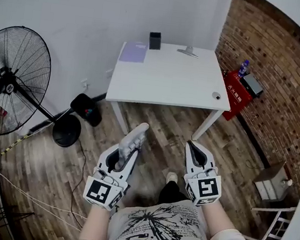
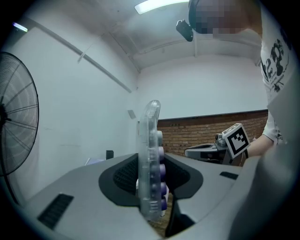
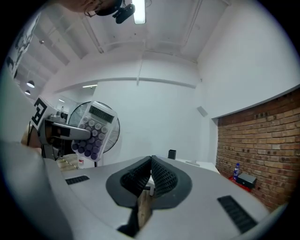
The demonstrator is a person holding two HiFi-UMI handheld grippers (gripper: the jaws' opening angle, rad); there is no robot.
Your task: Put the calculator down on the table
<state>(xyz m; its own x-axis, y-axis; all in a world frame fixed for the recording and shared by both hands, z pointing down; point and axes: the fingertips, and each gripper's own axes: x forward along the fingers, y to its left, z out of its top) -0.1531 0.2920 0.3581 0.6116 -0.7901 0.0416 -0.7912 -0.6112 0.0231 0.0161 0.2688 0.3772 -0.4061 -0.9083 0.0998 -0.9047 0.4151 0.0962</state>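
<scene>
While the calculator (image 1: 136, 135) sits clamped on edge in the left gripper (image 1: 125, 153), the head view shows the white table (image 1: 165, 83) well ahead of both grippers across bare floor, with the right gripper (image 1: 192, 145) just beside the left. A dark box (image 1: 155, 40) and a sheet of paper (image 1: 133, 51) lie along the table's far edge, so the middle, straight ahead of the left gripper, looks like the freest landing place. A standing fan (image 1: 13, 81) is off to that gripper's left, well apart. In the left gripper view the pads press both faces of the clear case (image 2: 151, 154), its keys turned toward the right gripper and its top jutting beyond the jaws. In the right gripper view the jaws meet with nothing between them, and the calculator (image 3: 93, 132) shows off to its left. To do the carry well, I judge the left gripper should clear the near table edge, roll keys-up, settle the case flat, and only then let go.
</scene>
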